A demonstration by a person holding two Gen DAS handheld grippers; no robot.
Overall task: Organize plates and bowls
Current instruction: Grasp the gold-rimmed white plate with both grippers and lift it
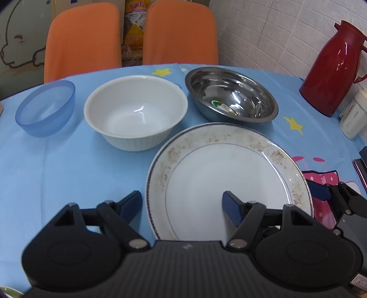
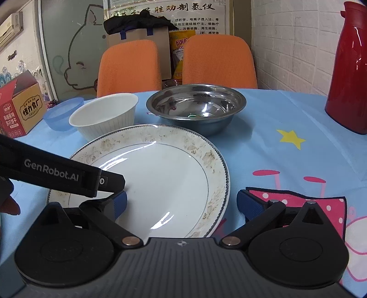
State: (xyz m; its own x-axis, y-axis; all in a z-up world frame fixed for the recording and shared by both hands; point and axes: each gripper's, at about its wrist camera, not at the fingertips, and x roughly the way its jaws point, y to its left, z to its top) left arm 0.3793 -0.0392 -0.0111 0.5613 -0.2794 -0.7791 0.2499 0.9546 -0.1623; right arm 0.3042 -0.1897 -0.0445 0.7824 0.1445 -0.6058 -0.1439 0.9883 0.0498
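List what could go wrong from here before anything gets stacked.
1. Both hand-held grippers, left and right, are open at the plate; its low rim may be hard to grip.
2. The white bowl and steel bowl sit just behind it, so a pushed plate could knock them.
3. The tablecloth may bunch.

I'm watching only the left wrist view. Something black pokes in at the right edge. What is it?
Observer: That is the right gripper. Its jaws stand open, with the plate's right rim between them.
Operator: What lies past the blue bowl, further left?
Observer: A red and orange cardboard box stands there.
Operator: And behind the orange chairs?
Observer: A framed poster with Chinese writing hangs on the wall.
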